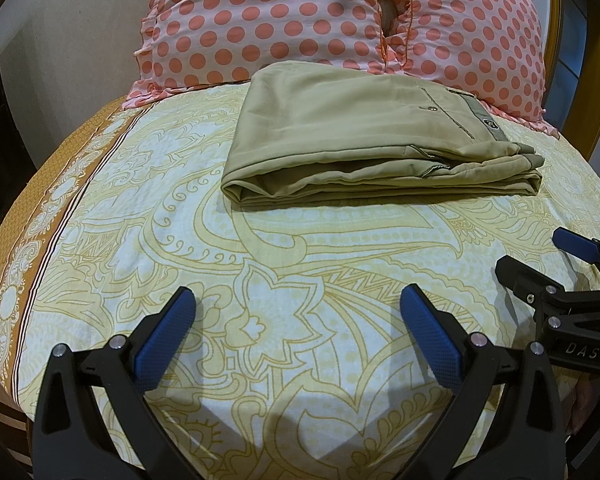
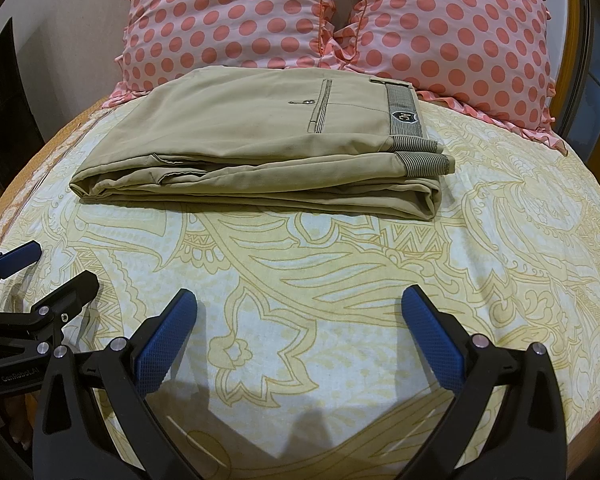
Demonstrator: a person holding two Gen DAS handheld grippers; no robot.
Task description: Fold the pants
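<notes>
Left wrist view: the pants (image 1: pixel 364 136) are seen stacked in a neat khaki bundle mid-frame, below the pillows (image 1: pixel 260 20). Both left gripper (image 1: pixel 296 320) and right gripper (image 2: pixel 300 320) are held spread, empty, low in frame. Folding looks finished; at most a tidy-up is needed.
</notes>
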